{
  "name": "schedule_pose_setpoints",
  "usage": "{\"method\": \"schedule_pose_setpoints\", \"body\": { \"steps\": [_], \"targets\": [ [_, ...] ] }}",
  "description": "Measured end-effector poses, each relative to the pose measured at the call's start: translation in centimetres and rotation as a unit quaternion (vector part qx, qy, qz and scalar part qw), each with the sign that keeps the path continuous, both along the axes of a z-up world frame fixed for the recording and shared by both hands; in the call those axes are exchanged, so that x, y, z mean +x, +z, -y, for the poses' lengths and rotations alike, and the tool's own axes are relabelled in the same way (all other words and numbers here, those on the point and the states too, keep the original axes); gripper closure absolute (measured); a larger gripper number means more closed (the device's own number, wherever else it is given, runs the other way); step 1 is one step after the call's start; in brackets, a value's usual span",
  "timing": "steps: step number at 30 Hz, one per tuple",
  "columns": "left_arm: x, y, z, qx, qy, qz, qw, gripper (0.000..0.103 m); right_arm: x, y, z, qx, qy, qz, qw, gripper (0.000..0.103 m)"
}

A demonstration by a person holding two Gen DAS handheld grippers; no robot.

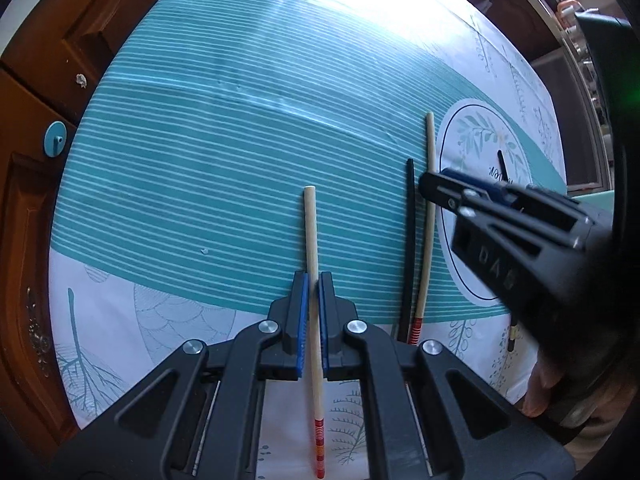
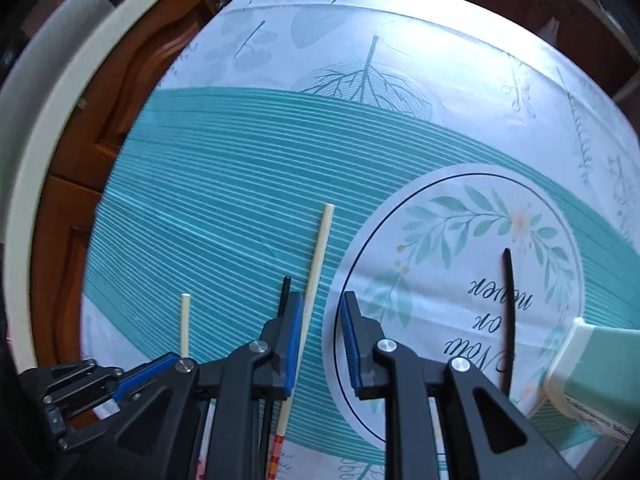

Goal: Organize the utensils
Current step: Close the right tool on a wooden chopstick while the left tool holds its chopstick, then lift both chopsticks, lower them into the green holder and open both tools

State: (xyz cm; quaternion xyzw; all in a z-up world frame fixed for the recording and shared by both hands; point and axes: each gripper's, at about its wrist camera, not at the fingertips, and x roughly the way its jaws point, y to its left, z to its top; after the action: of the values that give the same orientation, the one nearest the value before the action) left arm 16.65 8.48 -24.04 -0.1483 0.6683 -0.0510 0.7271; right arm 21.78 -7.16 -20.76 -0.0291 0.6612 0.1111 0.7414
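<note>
My left gripper (image 1: 314, 308) is shut on a pale wooden chopstick (image 1: 311, 240) with a red-banded end; it also shows in the right wrist view (image 2: 185, 324). To its right a black chopstick (image 1: 408, 240) and a second wooden chopstick (image 1: 429, 216) lie side by side on the teal striped tablecloth (image 1: 200, 160). My right gripper (image 2: 318, 344) is open and empty, hovering just right of that wooden chopstick (image 2: 316, 272) and black chopstick (image 2: 285, 292). Another black chopstick (image 2: 509, 320) lies on the white round print to the right.
A pale green box (image 2: 592, 368) sits at the right edge of the table. Brown wooden cabinet doors (image 1: 36, 160) stand beyond the table's left edge. A white rim (image 2: 48, 92) curves along the far left.
</note>
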Motion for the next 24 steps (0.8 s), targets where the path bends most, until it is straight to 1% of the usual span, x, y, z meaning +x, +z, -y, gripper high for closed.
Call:
{"method": "schedule_pose_setpoints", "body": {
  "steps": [3,5,7,8,10,12,14,15,17,18,19,20,21,22,24],
  "targets": [
    [-0.4,0.2,-0.8,0.012,0.0,0.006,0.9999,0.1,-0.6,0.0,-1.2,-0.037,0.021,0.014,0.999,0.084],
    [-0.9,1.2,-0.7,0.01,0.003,0.024,0.9996,0.1,-1.3,0.1,-2.1,-0.054,0.044,0.027,0.997,0.096],
    [-1.6,3.0,-0.4,0.016,-0.002,0.056,0.9983,0.101,-1.9,0.0,-2.4,-0.058,0.056,0.03,0.996,0.098],
    [-2.0,4.0,-0.1,0.02,-0.008,0.075,0.9969,0.101,-2.2,0.1,-2.2,-0.051,0.055,0.026,0.997,0.098],
    [-2.9,6.2,0.6,0.025,-0.022,0.118,0.9924,0.101,-2.6,0.1,-1.3,-0.013,0.049,0.013,0.999,0.098],
    [-3.7,8.2,1.3,0.028,-0.033,0.153,0.9873,0.101,-3.8,1.1,0.5,0.03,0.04,0.026,0.998,0.098],
    [-5.0,10.5,2.3,0.032,-0.043,0.195,0.9793,0.101,-5.0,2.2,2.0,0.067,0.035,0.041,0.996,0.098],
    [-5.4,11.1,2.6,0.033,-0.047,0.207,0.9767,0.101,-5.9,3.1,3.1,0.092,0.029,0.056,0.994,0.098],
    [-6.5,12.9,3.9,0.039,-0.057,0.24,0.9684,0.101,-8.0,5.0,5.2,0.136,0.019,0.094,0.986,0.098],
    [-6.9,13.8,4.3,0.04,-0.063,0.253,0.9645,0.101,-8.5,6.0,5.8,0.146,0.014,0.109,0.983,0.098],
    [-7.6,14.9,5.1,0.043,-0.071,0.273,0.9586,0.101,-9.7,7.0,6.8,0.162,0.007,0.131,0.978,0.098],
    [-8.0,15.7,5.8,0.046,-0.076,0.284,0.9547,0.101,-10.2,7.5,7.8,0.173,0.001,0.143,0.975,0.098],
    [-8.3,16.8,6.6,0.048,-0.081,0.297,0.9503,0.101,-11.6,8.7,9.1,0.187,-0.007,0.167,0.968,0.098],
    [-8.8,18.1,7.4,0.05,-0.089,0.315,0.9437,0.101,-12.6,9.3,9.3,0.192,-0.011,0.183,0.964,0.098],
    [-9.4,20.4,9.0,0.048,-0.102,0.342,0.9329,0.101,-14.6,11.6,11.3,0.205,-0.026,0.234,0.95,0.098]
  ]
}}
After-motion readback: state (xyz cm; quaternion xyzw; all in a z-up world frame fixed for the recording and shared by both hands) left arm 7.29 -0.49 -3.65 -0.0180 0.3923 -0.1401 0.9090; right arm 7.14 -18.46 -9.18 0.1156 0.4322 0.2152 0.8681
